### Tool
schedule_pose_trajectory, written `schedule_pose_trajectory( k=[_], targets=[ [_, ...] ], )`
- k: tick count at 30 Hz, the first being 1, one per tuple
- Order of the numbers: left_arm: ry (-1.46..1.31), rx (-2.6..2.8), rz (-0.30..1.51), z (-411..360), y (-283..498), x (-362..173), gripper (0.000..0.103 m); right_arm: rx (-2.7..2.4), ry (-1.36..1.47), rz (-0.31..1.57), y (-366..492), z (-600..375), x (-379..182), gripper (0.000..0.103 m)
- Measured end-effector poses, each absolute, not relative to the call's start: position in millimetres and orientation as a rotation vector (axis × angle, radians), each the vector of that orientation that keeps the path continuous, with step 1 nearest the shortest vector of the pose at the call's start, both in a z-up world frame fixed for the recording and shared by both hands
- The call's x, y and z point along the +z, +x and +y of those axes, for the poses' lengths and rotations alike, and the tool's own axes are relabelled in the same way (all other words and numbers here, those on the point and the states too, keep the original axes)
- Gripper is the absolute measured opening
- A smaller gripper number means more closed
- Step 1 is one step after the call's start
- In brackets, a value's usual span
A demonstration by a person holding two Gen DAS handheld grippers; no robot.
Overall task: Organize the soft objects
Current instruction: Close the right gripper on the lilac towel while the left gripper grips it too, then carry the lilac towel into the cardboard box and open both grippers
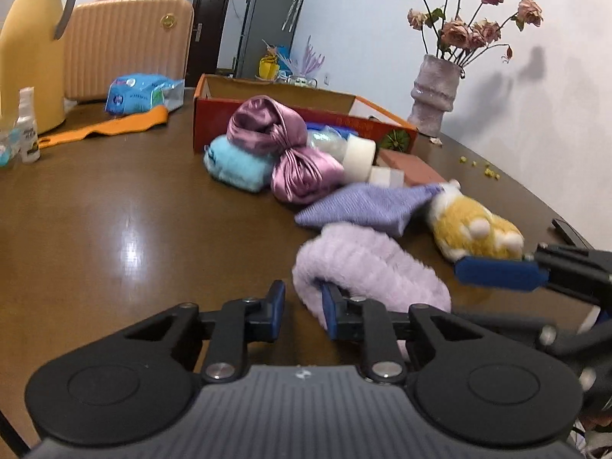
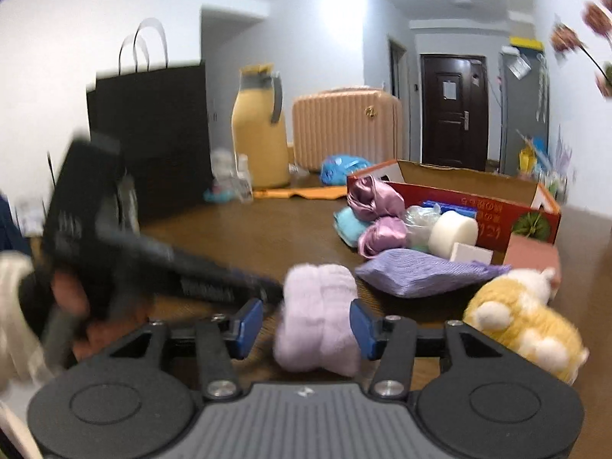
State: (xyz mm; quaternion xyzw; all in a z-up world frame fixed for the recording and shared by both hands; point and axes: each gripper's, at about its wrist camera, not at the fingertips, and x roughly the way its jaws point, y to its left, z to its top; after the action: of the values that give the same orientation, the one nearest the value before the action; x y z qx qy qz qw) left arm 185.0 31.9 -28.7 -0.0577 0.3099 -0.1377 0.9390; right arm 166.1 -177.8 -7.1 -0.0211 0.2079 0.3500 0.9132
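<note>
Risk of a tangled or doubled grasp here: both grippers converging on the same lilac fluffy roll, lying on the counter nearest the cameras. Likely to tug the roll two ways, unroll it, or knock gripper against gripper. Also a chance of catching only a tuft of pile and dropping it short of the orange box, well behind the heap. Further hazard in the crowding: yellow plush toy just beside the roll, purple knitted cloth touching or nearly touching its far side, so easily dragged along or swept off the edge. Motion blur in the right wrist view hints at speed, adding to the odds of a miss.

Left gripper: moderately parted, nothing clamped. Right-hand finger pressed into or tucked under the near end of the roll, left-hand finger over bare counter; roll mostly outside the gap, off to the right.

Right gripper: wide apart, roll sitting between the fingers. Far finger seemingly against the fluff, near one with daylight between pad and roll. Not yet closed on anything. Seen from the left wrist view, one blue pad close to the plush toy; contact there impossible to tell.
</note>
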Motion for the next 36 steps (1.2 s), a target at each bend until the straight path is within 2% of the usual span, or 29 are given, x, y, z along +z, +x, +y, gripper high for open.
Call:
schedule_pose_trajectory(
  k=[3,5,10,16,17,19,21,23,30,31,32,33,36],
  targets=[
    [-0.141,-0.31,0.64,40.3,172.1,-25.0,0.028,0.681,-0.006,0.417,161.5,-177.8,-12.8,0.048],
    [-0.16,-0.304,0.616,48.1,165.5,-17.1,0.053,0.615,-0.062,0.445,164.8,-173.7,-22.3,0.048],
    [-0.156,-0.28,0.517,43.7,180.1,4.9,0.059,0.467,0.006,0.494,177.7,-189.1,-26.0,0.048],
    [-0.184,-0.321,0.615,24.5,206.0,-3.6,0.052,0.479,0.24,0.476,180.5,-209.3,-15.8,0.048],
    [-0.177,-0.33,0.623,22.4,203.6,-8.0,0.045,0.48,0.274,0.483,183.1,-212.0,-15.2,0.048],
    [-0.176,-0.336,0.639,18.7,198.9,-17.7,0.039,0.463,0.328,0.515,191.4,-212.2,-17.2,0.047],
    [-0.174,-0.323,0.617,17.0,190.0,-23.3,0.038,0.448,0.369,0.561,201.1,-209.0,-23.2,0.038],
    [-0.176,-0.316,0.61,15.7,182.3,-23.9,0.037,0.42,0.336,0.591,208.8,-199.7,-30.2,0.033],
    [-0.192,-0.317,0.63,19.8,174.0,-24.0,0.039,0.399,0.263,0.592,207.1,-187.5,-41.1,0.031],
    [-0.192,-0.323,0.631,20.1,175.5,-24.0,0.036,0.403,0.269,0.598,207.5,-188.3,-41.9,0.031],
    [-0.192,-0.328,0.625,20.2,176.4,-23.5,0.032,0.412,0.273,0.603,208.8,-190.4,-42.9,0.028],
    [-0.19,-0.331,0.618,19.9,176.6,-22.9,0.03,0.444,0.279,0.604,208.9,-192.5,-42.4,0.017],
    [-0.206,-0.347,0.614,21.5,180.9,-14.2,0.026,0.483,0.307,0.587,212.3,-197.7,-36.1,0.015]
  ],
)
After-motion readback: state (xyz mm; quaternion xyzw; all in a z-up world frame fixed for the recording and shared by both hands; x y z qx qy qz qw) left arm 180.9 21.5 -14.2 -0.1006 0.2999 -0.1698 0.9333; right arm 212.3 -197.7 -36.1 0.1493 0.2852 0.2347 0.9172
